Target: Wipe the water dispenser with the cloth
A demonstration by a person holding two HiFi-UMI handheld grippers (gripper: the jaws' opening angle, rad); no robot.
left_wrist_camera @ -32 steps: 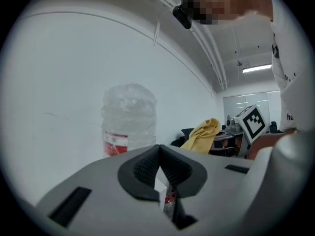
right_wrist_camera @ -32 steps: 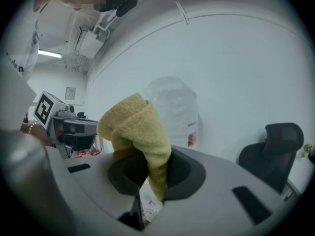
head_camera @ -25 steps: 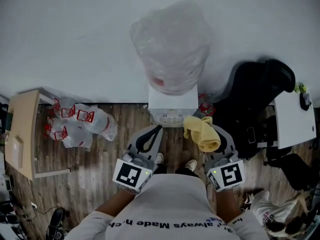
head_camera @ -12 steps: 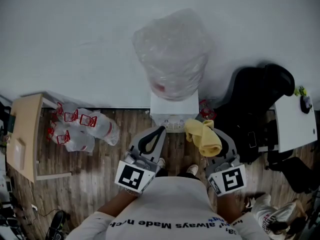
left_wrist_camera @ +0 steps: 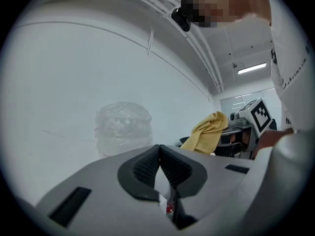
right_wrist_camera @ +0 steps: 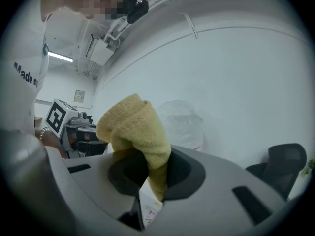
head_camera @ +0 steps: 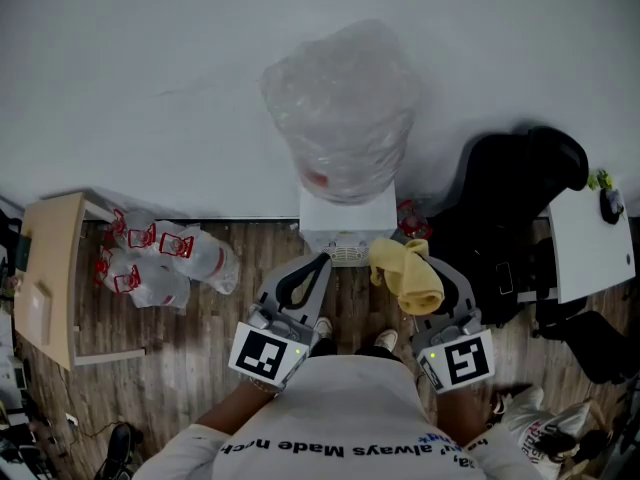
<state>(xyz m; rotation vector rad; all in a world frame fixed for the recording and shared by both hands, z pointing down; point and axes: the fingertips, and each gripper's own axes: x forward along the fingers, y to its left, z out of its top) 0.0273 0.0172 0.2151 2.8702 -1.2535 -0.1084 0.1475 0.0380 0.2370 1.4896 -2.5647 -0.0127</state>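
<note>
Head view puts the water dispenser point(head_camera: 347, 220), with its plastic-wrapped bottle point(head_camera: 340, 103) on top, against the wall just ahead of both claws. Over the last second little has shifted: the dispenser sits a touch lower in frame and the claws have barely moved, so wiping looks not yet begun. The right claw point(right_wrist_camera: 156, 168) is clenched on the yellow cloth point(head_camera: 410, 276), held near the dispenser's front right corner, seemingly short of contact. The left claw point(left_wrist_camera: 159, 154) is closed on nothing.

Black print "always Made", partly legible, on the person's white shirt point(head_camera: 345, 413).
</note>
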